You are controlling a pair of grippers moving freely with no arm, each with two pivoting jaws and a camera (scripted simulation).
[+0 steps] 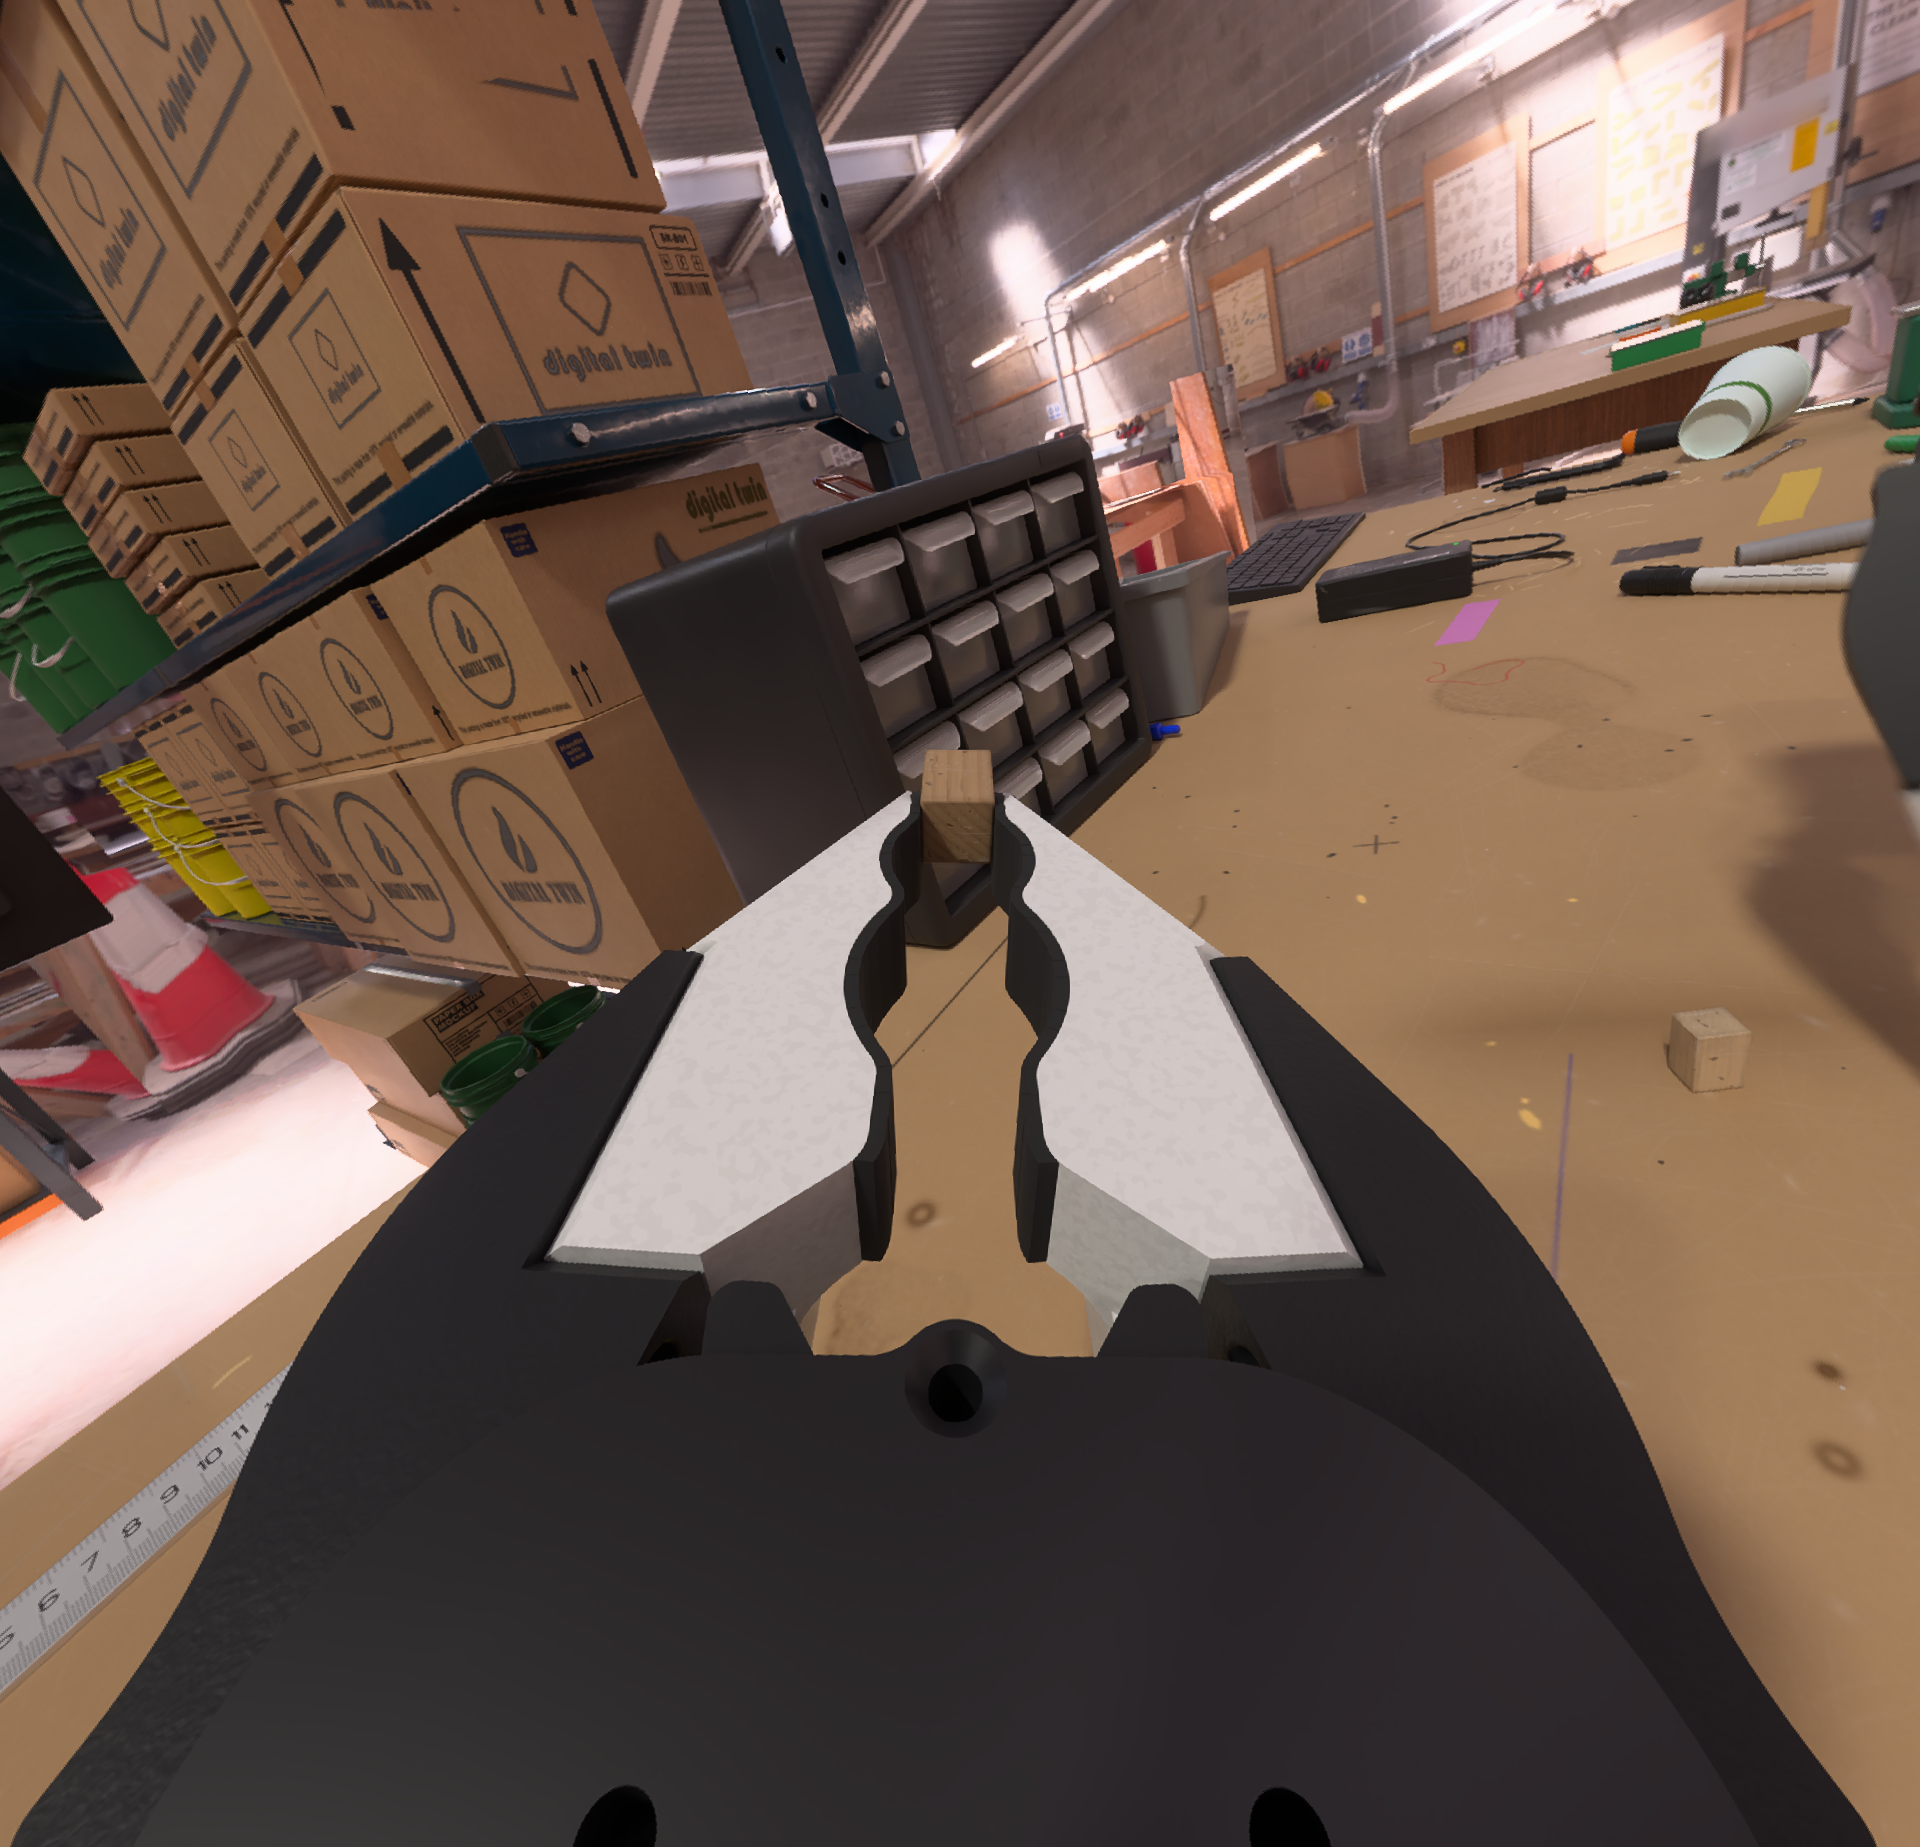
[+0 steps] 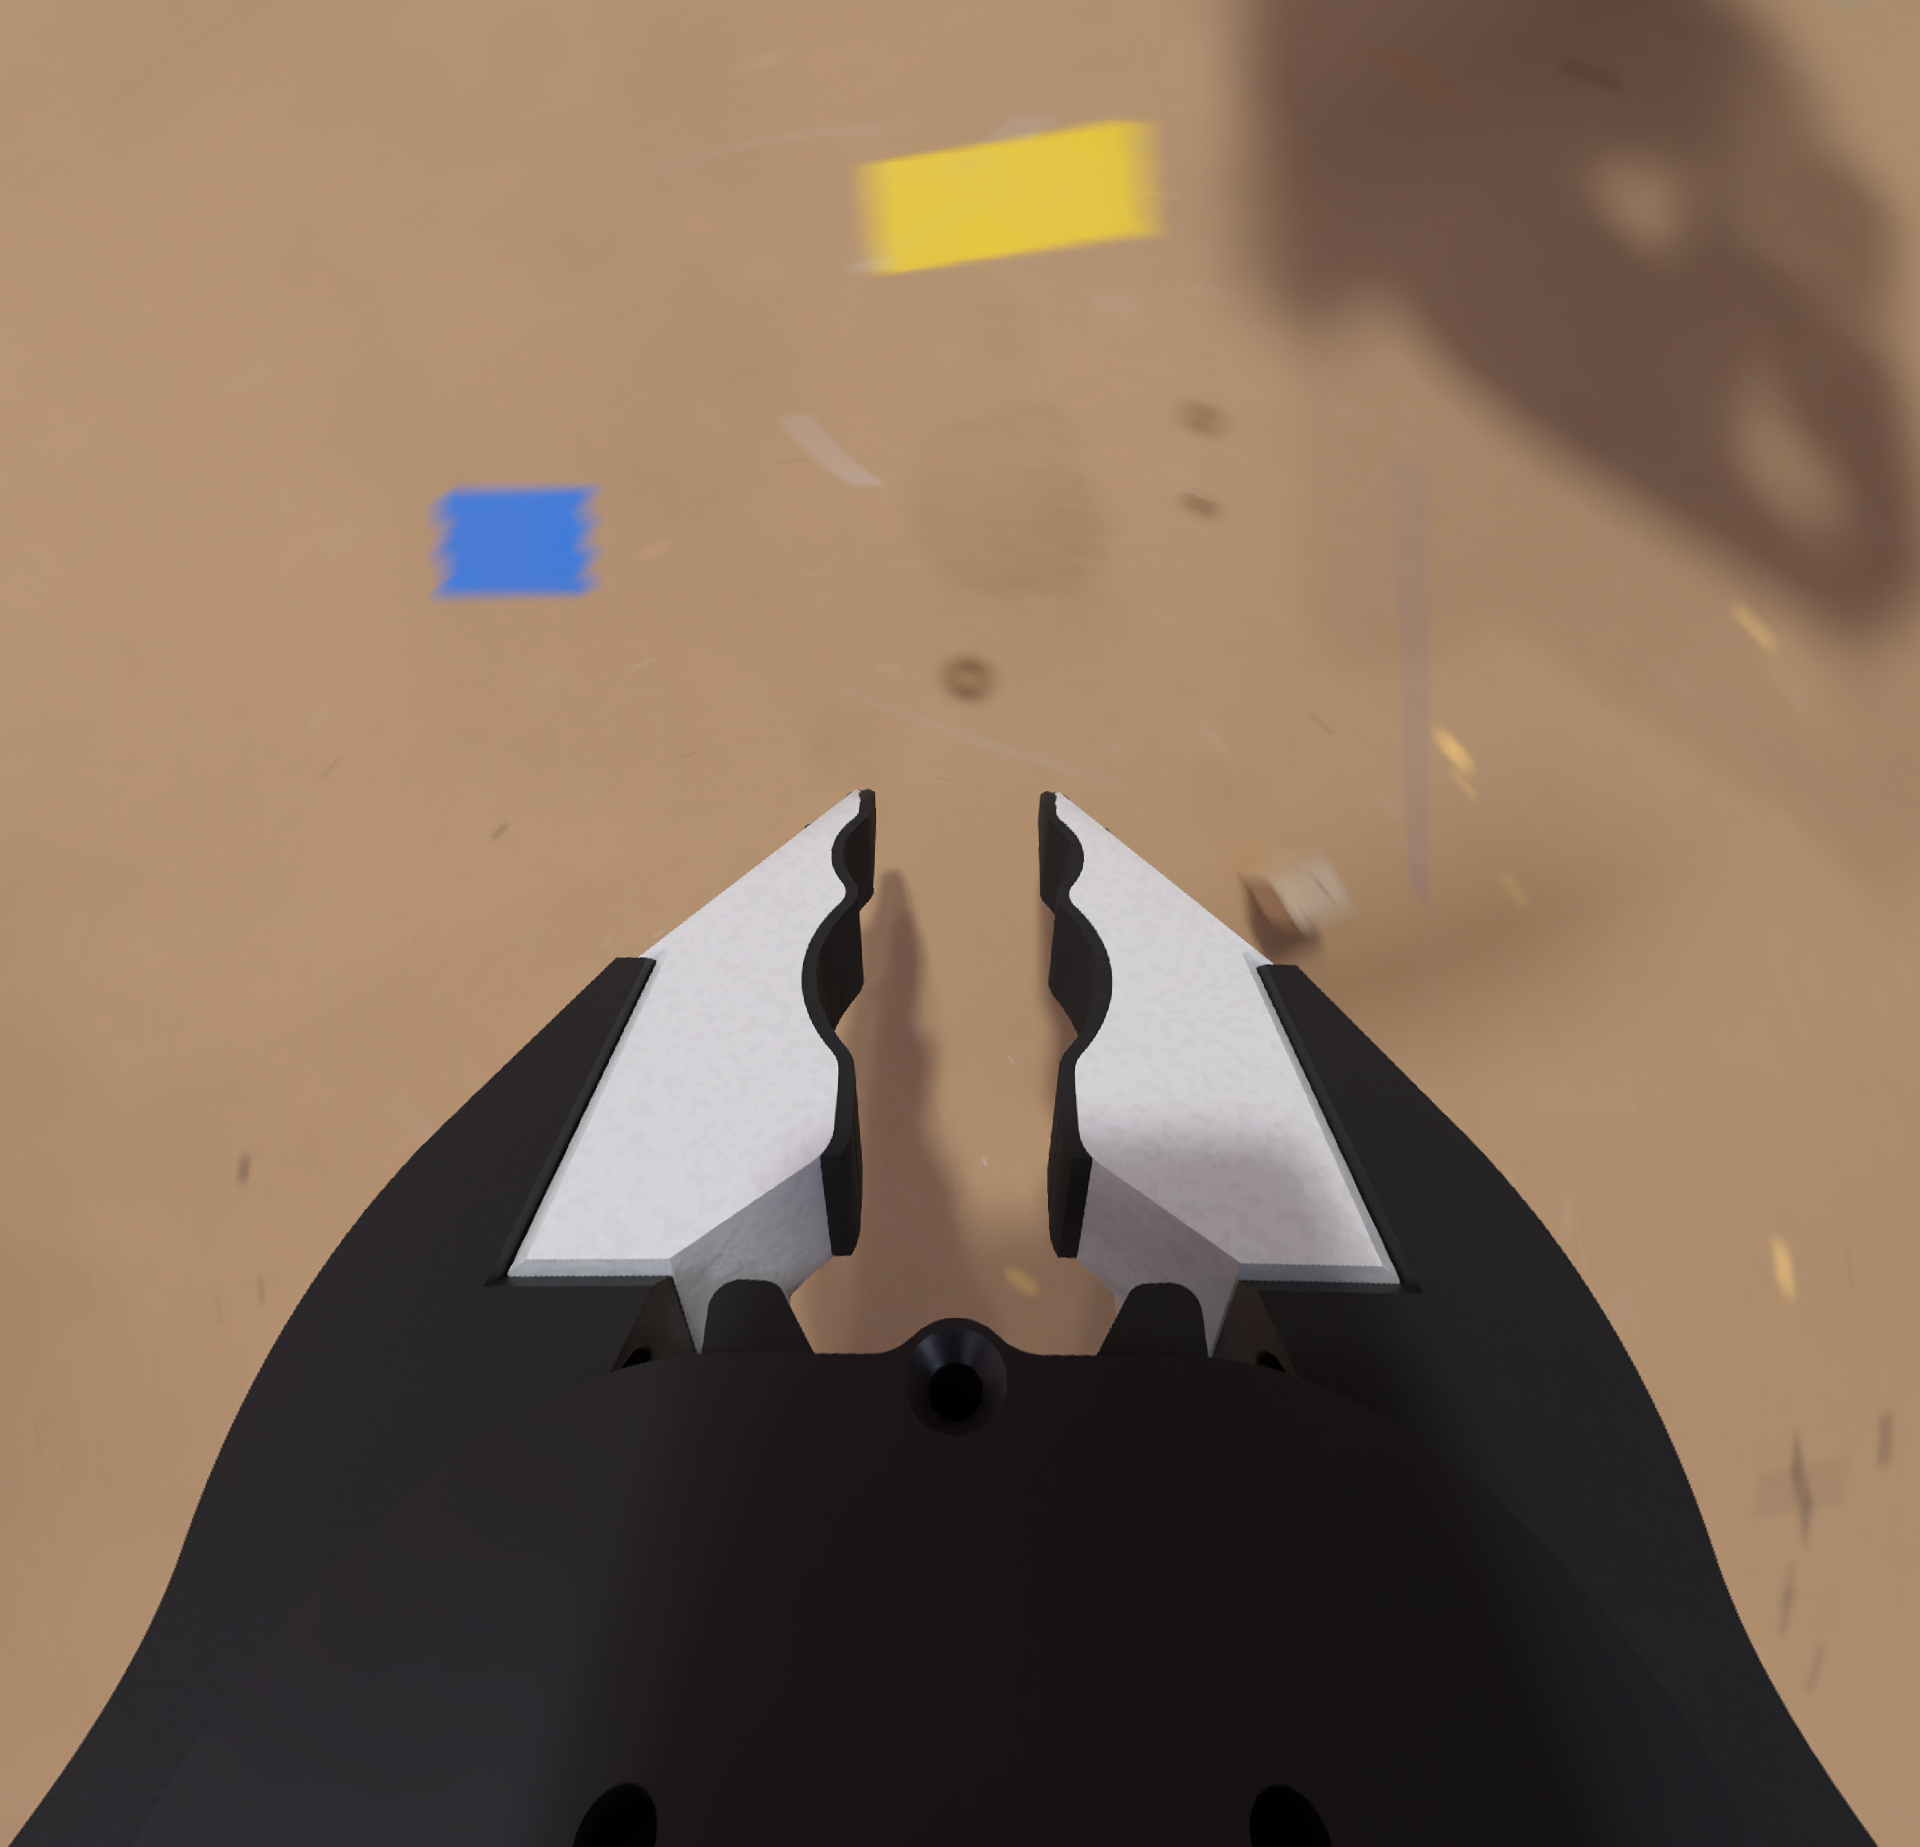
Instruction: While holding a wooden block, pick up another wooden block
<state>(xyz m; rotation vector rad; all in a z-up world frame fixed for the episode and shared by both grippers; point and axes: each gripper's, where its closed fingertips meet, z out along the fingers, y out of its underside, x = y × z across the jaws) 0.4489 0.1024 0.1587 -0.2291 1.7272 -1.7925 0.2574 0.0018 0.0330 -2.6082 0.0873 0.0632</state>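
While one block is already held, the entry runs left to right across the worktop.

Left gripper: black body, white fingers with dark wavy pads; jaws nearly together at the tips, clamped on a small light-brown wooden cube, held clear of the board.
Steel ruler: lies at the worktop's left edge, beside the left gripper's body.
Black parts cabinet with clear drawers: stands at the far left edge, beyond the held cube.
Tan fibreboard worktop: scuffed, paint-flecked.
Second pale wooden cube: rests loose on the board toward the right edge, well apart from the left gripper; in the right wrist view it shows blurred, just beside the right-hand finger, outside the gap.
Right gripper: jaws parted, nothing between them, pointed down at the board.
Blue tape patch, yellow tape patch: flat on the board ahead of the right gripper.
Step in hand: judged as the approach to the second cube.
Next move: shift the right gripper sideways to straddle the cube, descend, then close; left grip must hold.
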